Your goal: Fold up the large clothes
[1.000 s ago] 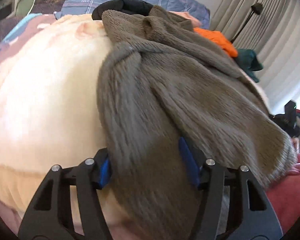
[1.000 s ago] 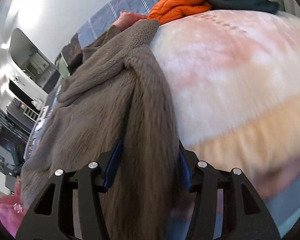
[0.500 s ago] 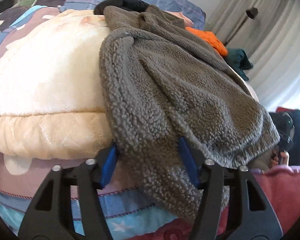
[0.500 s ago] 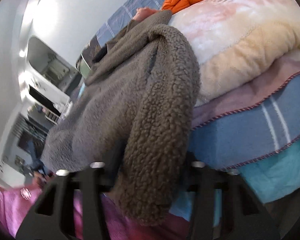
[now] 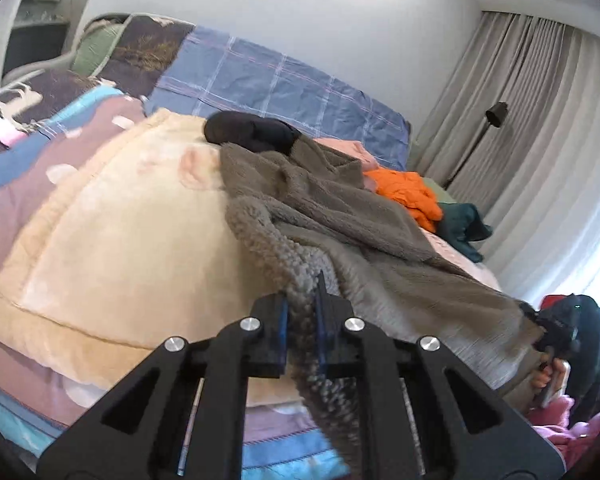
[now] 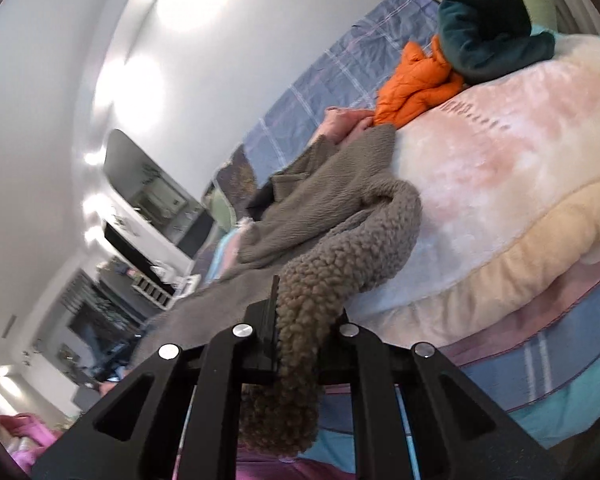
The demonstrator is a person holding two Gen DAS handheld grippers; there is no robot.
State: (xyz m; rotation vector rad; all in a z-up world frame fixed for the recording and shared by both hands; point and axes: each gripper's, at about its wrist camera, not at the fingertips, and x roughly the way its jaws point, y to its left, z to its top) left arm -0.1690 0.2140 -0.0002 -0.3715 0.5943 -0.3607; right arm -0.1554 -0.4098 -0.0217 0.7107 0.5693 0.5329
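L tongs (image 5: 302, 312): clamped on fleece (image 5: 364, 232) hem, curly pile bunched betw. blue pads; loose end hangs below jaws.
R tongs (image 6: 300, 320): clamped on other part of same hem, thick curly roll squeezed betw. fingers, tail drooping under them.
Fleece: grey-brown, large, sprawled across bed over cream blanket (image 5: 112, 240); near edge lifted off blanket at both grips, rest still lying on it. Collar end far from tongs, by black item (image 5: 252, 132).
Fleece, R view (image 6: 320, 208): runs from tongs up-left toward collar, edge roll curving along pale blanket (image 6: 500, 152).
Blanket: cream/peach, plush, on top of striped bedding (image 5: 28, 168).
Orange jacket (image 5: 408, 192): crumpled past fleece, touching its far edge; R view (image 6: 416, 88) too.
Teal garment (image 5: 462, 228): just beside orange jacket, far side; in R view (image 6: 488, 32) sits on blanket's top.
Pink cloth (image 5: 348, 148): peeks out betw. fleece collar and orange jacket.
Checked cover (image 5: 276, 84): blue, at head of bed behind pile.
Curtain (image 5: 540, 128): grey, right of L view; floor lamp (image 5: 496, 114) in front.
Other: person's hand on R tool seen at right edge of L view, blurred.
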